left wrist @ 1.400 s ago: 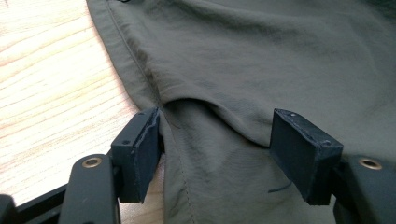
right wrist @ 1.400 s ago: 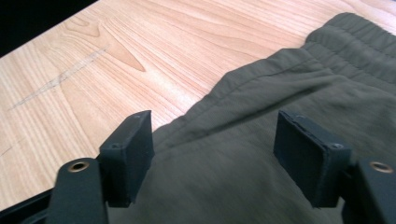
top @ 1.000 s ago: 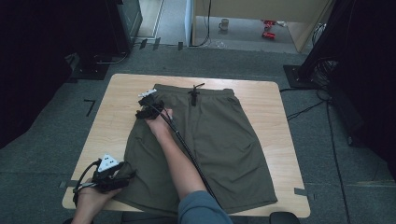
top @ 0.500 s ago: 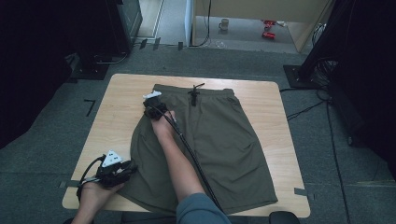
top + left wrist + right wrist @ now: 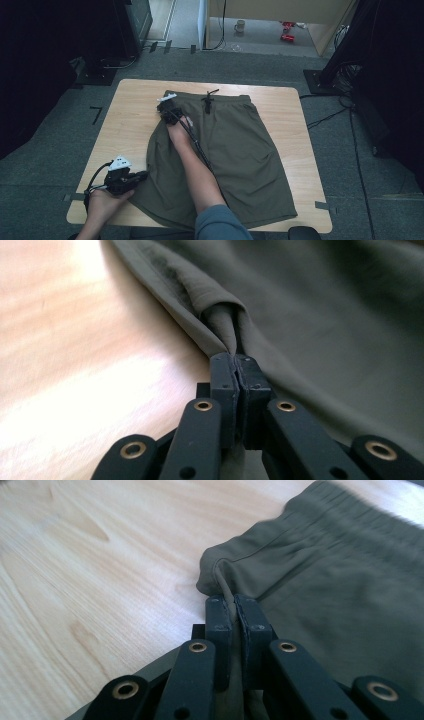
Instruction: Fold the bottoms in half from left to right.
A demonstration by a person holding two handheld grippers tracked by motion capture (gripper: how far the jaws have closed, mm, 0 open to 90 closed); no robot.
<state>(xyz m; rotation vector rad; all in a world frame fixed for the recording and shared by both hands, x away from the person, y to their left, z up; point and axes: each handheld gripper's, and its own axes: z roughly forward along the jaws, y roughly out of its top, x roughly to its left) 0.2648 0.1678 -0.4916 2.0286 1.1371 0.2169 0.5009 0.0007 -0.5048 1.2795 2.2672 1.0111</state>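
One pair of olive-green shorts (image 5: 235,145) lies spread on one light wooden table (image 5: 130,125), waistband at the far edge, leg hems toward the near edge. A single black drawstring (image 5: 208,97) sits knotted at the middle of the waistband.

Two grippers are in use. The left gripper (image 5: 141,175), held in the person's left hand (image 5: 102,205) at the near left of the table, has its jaws pressed together on a pinched fold of the shorts' left leg edge; in the left gripper view the fabric (image 5: 220,325) rises in a narrow ridge straight out of the closed jaws (image 5: 239,375), with bare tabletop to its left. A grey three-cornered plate (image 5: 120,163) tops this gripper.

The right gripper (image 5: 167,111), at the end of the right forearm (image 5: 197,170) reaching across the shorts, sits at the far left corner of the waistband. In the right gripper view its jaws (image 5: 235,611) are clamped on a bunched corner of the waistband (image 5: 235,565), the gathered elastic running off to the right.

On the floor beyond the table stand one mug (image 5: 241,25) and some small red objects (image 5: 286,30); what the red objects are cannot be told.
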